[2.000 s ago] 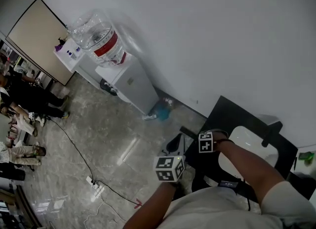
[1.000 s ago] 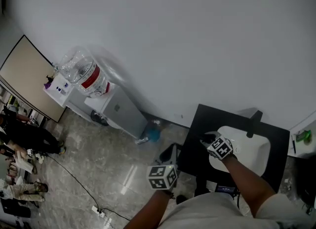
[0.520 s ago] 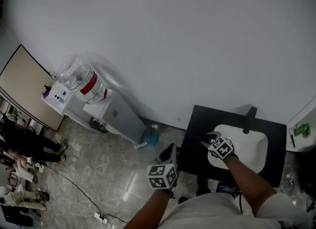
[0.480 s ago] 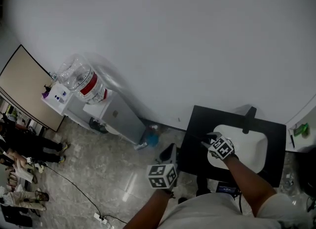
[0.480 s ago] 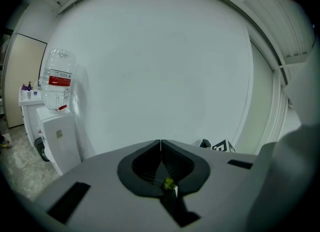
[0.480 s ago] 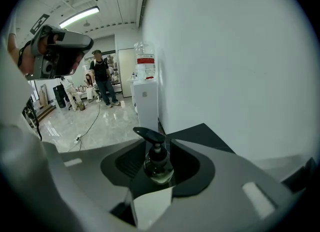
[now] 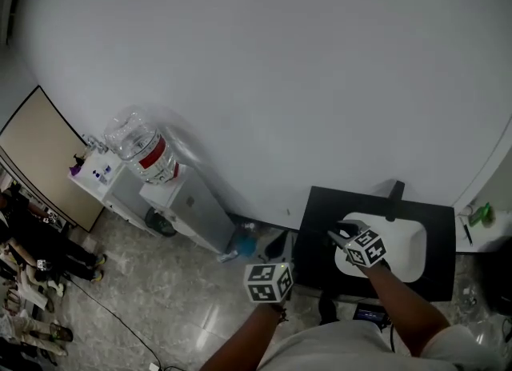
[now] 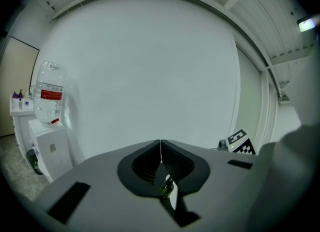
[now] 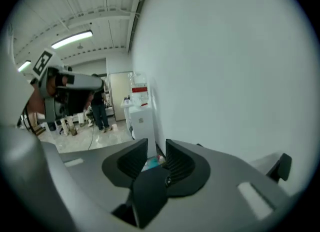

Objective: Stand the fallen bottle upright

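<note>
A blue bottle lies on the floor at the foot of the water dispenser; in the right gripper view it shows far off as a teal patch through the gap between the jaws. My right gripper hovers over the left part of the black table; its jaws stand apart with nothing between them and are closing. My left gripper is held left of the table, above the floor; its jaws meet in a thin line and hold nothing.
A water dispenser with an upturned clear jug stands against the white wall. The black table carries a white basin and a black tap. People stand far left.
Both grippers have risen, the right one more, from the table's left edge to over the basin's left side. The head view has swung up toward the wall.
</note>
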`<move>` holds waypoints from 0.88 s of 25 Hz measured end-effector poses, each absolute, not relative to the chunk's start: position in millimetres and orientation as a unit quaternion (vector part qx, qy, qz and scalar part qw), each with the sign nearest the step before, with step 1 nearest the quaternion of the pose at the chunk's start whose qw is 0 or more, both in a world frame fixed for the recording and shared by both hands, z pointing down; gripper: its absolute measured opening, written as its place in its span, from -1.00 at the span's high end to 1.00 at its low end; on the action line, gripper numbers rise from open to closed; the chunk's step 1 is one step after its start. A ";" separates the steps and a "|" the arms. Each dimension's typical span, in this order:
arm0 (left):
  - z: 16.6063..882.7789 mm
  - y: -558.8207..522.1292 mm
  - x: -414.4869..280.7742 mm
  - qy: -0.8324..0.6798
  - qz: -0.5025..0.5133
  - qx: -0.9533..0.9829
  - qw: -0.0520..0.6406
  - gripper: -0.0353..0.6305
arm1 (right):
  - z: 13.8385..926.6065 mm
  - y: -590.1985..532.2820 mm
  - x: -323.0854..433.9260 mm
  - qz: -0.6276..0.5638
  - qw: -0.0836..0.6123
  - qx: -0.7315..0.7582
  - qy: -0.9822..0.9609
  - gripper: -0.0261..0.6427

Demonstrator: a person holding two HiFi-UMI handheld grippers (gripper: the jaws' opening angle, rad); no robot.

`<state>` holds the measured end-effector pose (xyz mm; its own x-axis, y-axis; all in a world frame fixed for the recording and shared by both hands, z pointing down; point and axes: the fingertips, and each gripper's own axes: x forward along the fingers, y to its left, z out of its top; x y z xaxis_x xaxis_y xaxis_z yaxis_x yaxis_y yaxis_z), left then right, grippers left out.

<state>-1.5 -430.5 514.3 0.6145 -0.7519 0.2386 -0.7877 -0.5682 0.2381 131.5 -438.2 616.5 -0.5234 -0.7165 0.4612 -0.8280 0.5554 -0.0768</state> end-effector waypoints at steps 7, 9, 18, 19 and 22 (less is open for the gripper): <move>441.9 -419.2 -13.6 -0.447 0.013 0.887 0.116 0.87 | 477.0 -414.4 84.4 0.081 0.088 0.491 -0.863 0.91; 423.8 -415.5 -16.4 -0.449 0.004 0.887 0.104 0.87 | 445.4 -407.9 67.6 0.068 0.066 0.494 -0.865 0.91; 389.2 -390.5 -34.8 -0.461 -0.006 0.884 0.071 0.87 | 385.1 -378.1 19.5 0.039 0.024 0.499 -0.865 0.92; 388.2 -388.5 -36.7 -0.462 -0.007 0.884 0.071 0.87 | 383.3 -375.8 16.8 0.038 0.022 0.498 -0.866 0.92; 382.9 -383.3 -42.9 -0.466 -0.011 0.882 0.068 0.87 | 377.6 -370.1 9.1 0.038 0.018 0.493 -0.869 0.92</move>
<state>-42.9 -383.3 382.9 0.5658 -0.8234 0.0435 -0.8203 -0.5569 0.1302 9.1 -370.1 377.6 -0.5132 -0.8555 0.0685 -0.8582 0.5110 -0.0484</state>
